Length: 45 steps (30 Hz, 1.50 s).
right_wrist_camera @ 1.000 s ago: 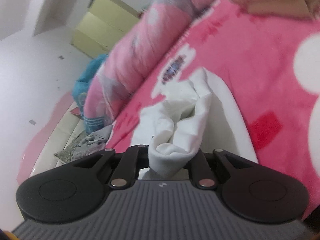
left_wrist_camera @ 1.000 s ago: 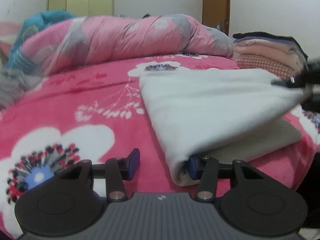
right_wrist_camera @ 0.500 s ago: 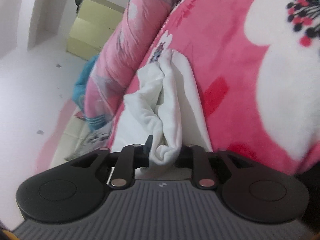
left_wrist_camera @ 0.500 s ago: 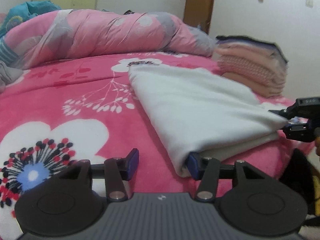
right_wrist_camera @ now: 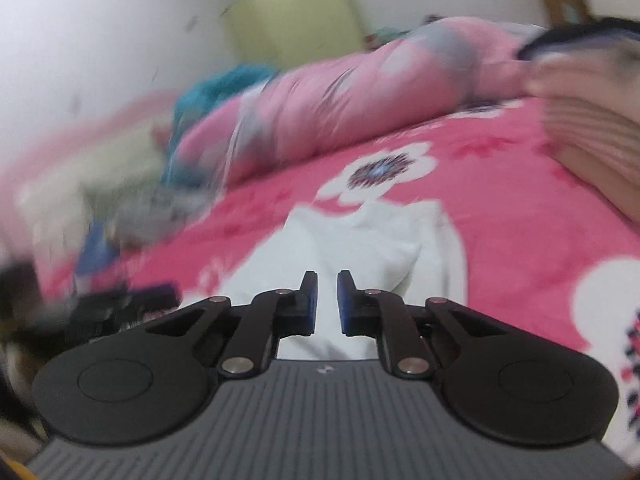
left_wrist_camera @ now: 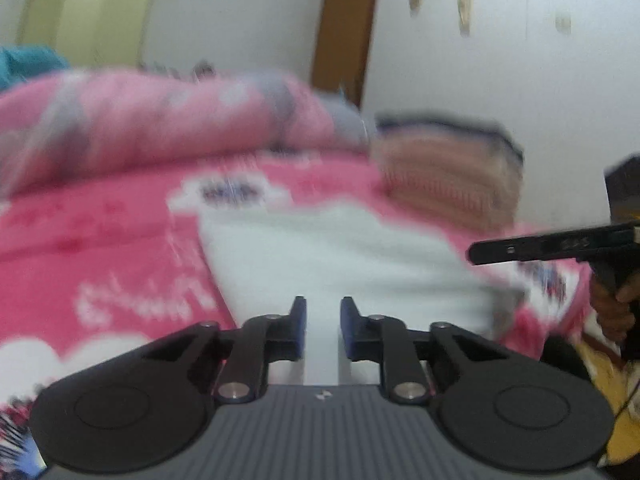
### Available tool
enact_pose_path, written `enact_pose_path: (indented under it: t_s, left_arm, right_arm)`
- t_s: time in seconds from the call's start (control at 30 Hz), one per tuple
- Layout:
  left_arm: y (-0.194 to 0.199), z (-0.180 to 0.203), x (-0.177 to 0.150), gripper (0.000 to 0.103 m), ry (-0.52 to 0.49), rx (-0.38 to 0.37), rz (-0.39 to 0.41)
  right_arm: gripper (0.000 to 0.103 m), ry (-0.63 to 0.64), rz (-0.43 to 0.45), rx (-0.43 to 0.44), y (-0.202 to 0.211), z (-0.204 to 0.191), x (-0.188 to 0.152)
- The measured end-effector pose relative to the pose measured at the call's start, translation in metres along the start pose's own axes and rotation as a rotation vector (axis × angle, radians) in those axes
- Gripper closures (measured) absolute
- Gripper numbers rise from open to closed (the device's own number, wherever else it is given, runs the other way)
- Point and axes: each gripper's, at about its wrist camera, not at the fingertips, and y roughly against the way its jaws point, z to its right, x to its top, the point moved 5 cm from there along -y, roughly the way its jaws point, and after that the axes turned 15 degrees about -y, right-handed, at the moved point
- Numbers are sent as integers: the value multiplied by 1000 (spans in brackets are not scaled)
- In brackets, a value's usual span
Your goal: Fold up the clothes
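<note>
A folded white garment [left_wrist_camera: 340, 256] lies flat on the pink flowered bedspread [left_wrist_camera: 80, 248], blurred by motion. My left gripper [left_wrist_camera: 323, 312] hovers at its near edge, jaws drawn in to a narrow gap with nothing between them. In the right wrist view the same white garment [right_wrist_camera: 372, 240] lies just ahead of my right gripper [right_wrist_camera: 327, 288], whose jaws are also nearly together and empty. The right gripper [left_wrist_camera: 552, 244] shows side-on at the right of the left wrist view, held by a hand [left_wrist_camera: 616, 304].
A stack of folded clothes [left_wrist_camera: 448, 176] sits on the bed beyond the garment, to the right. A rolled pink quilt [left_wrist_camera: 160, 120] lies along the back. Teal cloth [right_wrist_camera: 224, 84] and a grey garment [right_wrist_camera: 160, 212] lie at the far left. A brown door [left_wrist_camera: 344, 36] stands behind.
My right gripper has let go of the white garment, pulled back and levelled out. My left gripper's jaws have narrowed from wide open, and it has risen and swung right.
</note>
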Motion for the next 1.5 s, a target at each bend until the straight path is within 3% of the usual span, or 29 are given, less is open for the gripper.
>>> enact_pose_path:
  t_s: [0.07,0.2,0.27,0.4,0.57,0.67,0.77,0.9,0.93,0.97,1.1,1.27,1.43,1.5]
  left_arm:
    - [-6,0,-7,88,3,-18,-21]
    - [-6,-3,-12,88,3,-41,-12]
    - [-6,-4,-15,88,3,-53,-8]
    - [-7,-7,-19,88,6,-75,-2]
    - [-8,-10,-22,88,16,-98,-6]
    - [-9,-12,-24,88,21,-112,-9]
    - [-10,-13,-25,88,27,-126,-11]
    - [-11,-15,-27,88,35,-145,-14]
    - [-11,-16,-28,88,35,-149,-15]
    - [-11,-16,-27,88,31,-150,-17]
    - [-12,-16,-27,88,17,-153,-20]
    - [-13,-14,-26,88,-15,-147,-29]
    - [-12,-12,-25,88,-24,-138,-32]
    - [-12,-12,-25,88,-26,-136,-33]
  right_arm:
    - [95,62,-63,-83,-13,8,-9]
    - [91,14,-92,-95,-8,25,7]
    - [90,-34,-89,-43,-15,27,30]
    - [76,-145,-110,40,-49,41,75]
    - [72,-183,-188,8,-116,62,96]
    - [72,-163,-192,28,-132,69,97]
    - [72,-76,-134,59,-132,61,101]
    - [72,-17,-163,69,-147,57,97]
    - [75,-3,-174,63,-152,56,96]
    - [94,15,-165,52,-153,54,96]
    - [98,110,-25,34,-135,38,106]
    - [100,226,61,-55,-136,33,113]
    - [103,231,36,-202,-163,67,103]
    - [103,163,20,-275,-171,95,102]
